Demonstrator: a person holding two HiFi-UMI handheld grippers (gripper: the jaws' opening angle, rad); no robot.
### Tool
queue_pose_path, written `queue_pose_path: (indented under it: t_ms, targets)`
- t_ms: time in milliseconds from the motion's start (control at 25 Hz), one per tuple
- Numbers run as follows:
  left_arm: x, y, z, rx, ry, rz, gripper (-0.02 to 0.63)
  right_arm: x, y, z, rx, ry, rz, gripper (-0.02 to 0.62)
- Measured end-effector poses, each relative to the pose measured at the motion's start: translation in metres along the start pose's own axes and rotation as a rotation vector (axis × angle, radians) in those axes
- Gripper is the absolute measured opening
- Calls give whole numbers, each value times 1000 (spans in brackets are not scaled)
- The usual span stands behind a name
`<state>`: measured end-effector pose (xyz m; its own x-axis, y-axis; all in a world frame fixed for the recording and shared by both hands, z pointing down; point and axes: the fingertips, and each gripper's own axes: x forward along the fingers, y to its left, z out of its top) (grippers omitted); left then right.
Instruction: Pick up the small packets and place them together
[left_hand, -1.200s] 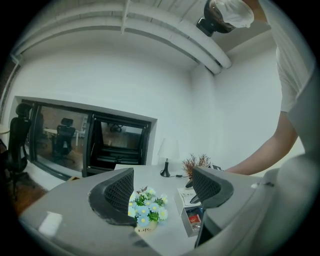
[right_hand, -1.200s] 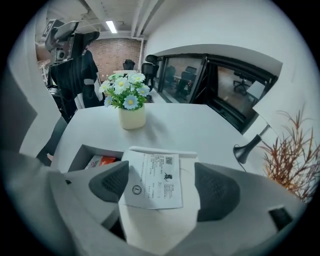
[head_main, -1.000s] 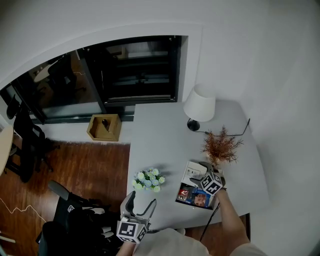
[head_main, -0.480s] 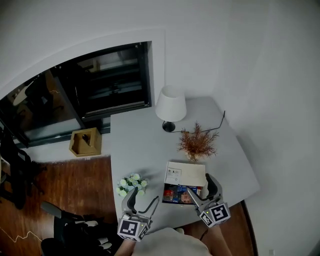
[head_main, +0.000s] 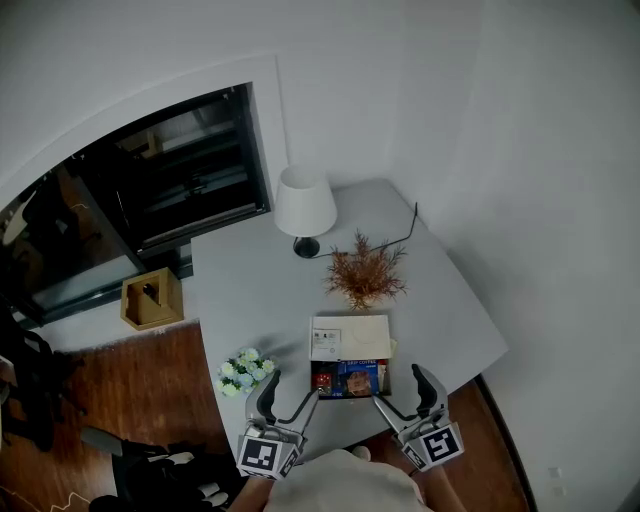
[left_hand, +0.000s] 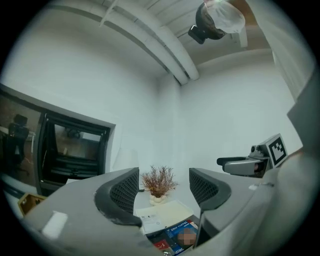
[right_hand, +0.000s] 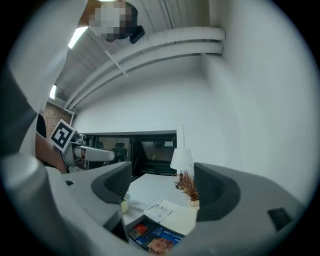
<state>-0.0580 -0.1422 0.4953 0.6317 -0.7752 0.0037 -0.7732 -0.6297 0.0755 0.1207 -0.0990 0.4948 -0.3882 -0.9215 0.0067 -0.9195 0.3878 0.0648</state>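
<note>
Now the left claw (head_main: 290, 390) and the right claw (head_main: 400, 386) both hang in the air at the near edge of the grey bench (head_main: 250, 290), and both point level across it. The left claw's jaws are spread apart and have just been closing a little, and nothing is between them. The right claw's jaws are spread apart too and have also just been closing a little, and they hold nothing. The small packets (head_main: 348, 380) lie flat on the bench near its front edge, in front of the gap between the two claws. A blue packet (head_main: 359, 380) with white words on it lies right beside a red packet (head_main: 322, 380), and the two touch. Just behind them lies a flat white card (head_main: 350, 337) with a small label at its left end, and its near edge touches the packets. A dry plant (head_main: 365, 272) in a small pale pot stands behind the card. A white lamp (head_main: 304, 205) stands farther back, near the wall. A bunch of white flowers (head_main: 243, 370) sits at the left edge of the bench, well apart from the packets. A wooden box (head_main: 152, 298) stands on the floor (head_main: 130, 380) to the left of the bench.
</note>
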Motion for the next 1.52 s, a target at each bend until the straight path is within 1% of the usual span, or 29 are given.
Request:
queue_pose_path:
  t_ms: [80,120,200,320,400,440,480,600,760,920,1000,1080,1120,1200,1280,1400,1520]
  targets:
    - [2,1,-1,-2,6,-2,318,3,-1,-9,-3,46,8,385]
    - [3,2,-1,-10,3,0,318,7,0,-17,-10,83,26,385]
    - [2,6,-4,-22,-1,16,318,17,6,-43,-21,180,89,385]
    - [-3,16,-8,-31,10,53,318,40,24,-95,-23,352,222,385]
    - [-8,21,-13,-38,27,75,318,57,43,-134,-35,470,343,383]
    - [-12,23,-14,-40,36,86,318,65,53,-155,-46,527,409,350]
    - [-15,25,-16,-42,44,97,318,73,62,-176,-62,582,468,298]
    - [-27,35,-16,-37,53,142,318,99,81,-225,-156,711,589,298]
    - [-44,50,-17,-49,58,212,316,121,104,-270,-320,844,704,297]
    - [-58,55,-21,-59,65,257,318,134,114,-306,-391,943,734,296]
    - [-64,59,-23,-68,72,276,318,135,118,-317,-456,989,743,297]
    - [-69,62,-25,-76,71,291,316,136,118,-321,-553,991,732,284]
    - [-71,63,-25,-77,70,297,316,137,116,-322,-595,985,725,249]
    - [-74,65,-27,-78,69,305,316,140,114,-321,-649,968,714,245]
    - [-75,66,-29,-79,70,306,317,140,113,-318,-666,949,704,235]
    - [-74,67,-29,-78,72,299,316,135,111,-308,-648,924,695,155]
    - [-71,67,-29,-80,73,285,316,128,108,-292,-626,885,696,100]
